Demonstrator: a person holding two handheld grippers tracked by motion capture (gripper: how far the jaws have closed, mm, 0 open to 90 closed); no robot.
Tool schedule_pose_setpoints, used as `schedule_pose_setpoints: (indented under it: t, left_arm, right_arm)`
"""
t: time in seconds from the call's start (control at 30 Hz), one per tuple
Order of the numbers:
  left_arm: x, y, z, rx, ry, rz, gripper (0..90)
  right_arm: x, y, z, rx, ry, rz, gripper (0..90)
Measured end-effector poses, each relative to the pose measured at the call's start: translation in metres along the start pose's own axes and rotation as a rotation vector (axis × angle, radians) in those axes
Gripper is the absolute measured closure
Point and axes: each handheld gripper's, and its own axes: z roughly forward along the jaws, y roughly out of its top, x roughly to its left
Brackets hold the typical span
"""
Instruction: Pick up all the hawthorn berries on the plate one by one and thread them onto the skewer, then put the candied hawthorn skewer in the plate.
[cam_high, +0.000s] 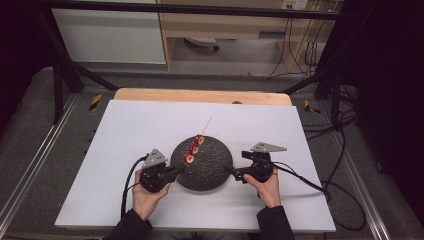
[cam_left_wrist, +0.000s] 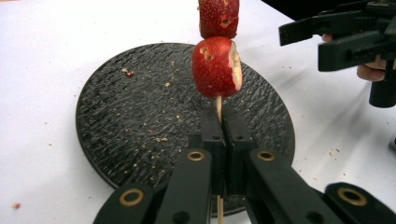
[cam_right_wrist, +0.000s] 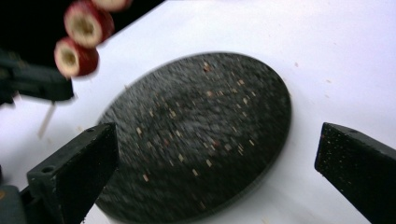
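High view: a person's two hands hold a gripper each at either side of a round black plate (cam_high: 210, 170) on a white table sheet (cam_high: 125, 135).
Left gripper (cam_high: 176, 171): jaws together, clamped on the thin wooden skewer (cam_left_wrist: 218, 105); in the left gripper view the stick runs up from between the two black jaws.
Skewer load: three red fruit pieces (cam_high: 194, 149) threaded on the stick, just beyond the left gripper's jaw tips; the nearest piece (cam_left_wrist: 216, 67) sits just above the jaws with a pale cut face on one side, and a second piece (cam_left_wrist: 218, 17) touches it from above.
Skewer tip: bare wood (cam_high: 206, 125) points away from the left gripper, past the plate's far rim.
Right gripper (cam_high: 233, 173): jaws spread wide with nothing between them, at the plate's edge opposite the left gripper.
Plate contents: pale crumbs (cam_right_wrist: 205, 140) scattered over its rough dark surface, lying ahead of the right gripper's open jaws; the fruit is held above the plate, not resting on it.
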Motion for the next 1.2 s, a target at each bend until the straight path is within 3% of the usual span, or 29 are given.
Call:
schedule_pose_setpoints:
  t: [0.13, 0.27, 0.5, 0.7, 0.97, 1.2]
  left_arm:
    - [0.004, 0.003, -0.003, 0.023, 0.007, 0.009, 88.5]
    - [0.006, 0.009, -0.005, 0.049, 0.016, 0.026, 88.5]
    - [0.011, 0.019, -0.005, 0.091, 0.015, 0.041, 88.5]
    - [0.017, 0.023, 0.005, 0.155, 0.023, 0.045, 88.5]
    - [0.021, 0.027, 0.019, 0.219, 0.040, 0.048, 88.5]
    - [0.020, 0.029, 0.030, 0.269, 0.035, 0.046, 88.4]
  right_arm:
    - [-0.007, -0.010, -0.009, 0.040, 0.009, -0.054, 0.5]
    - [-0.014, -0.018, -0.019, 0.055, 0.012, -0.068, 0.5]
    - [-0.025, -0.031, -0.036, 0.083, -0.030, -0.083, 0.5]
    - [-0.032, -0.043, -0.047, 0.110, -0.049, -0.075, 0.5]
    - [-0.039, -0.052, -0.059, 0.105, -0.063, -0.061, 0.5]
    - [-0.040, -0.055, -0.061, 0.111, -0.069, -0.065, 0.5]
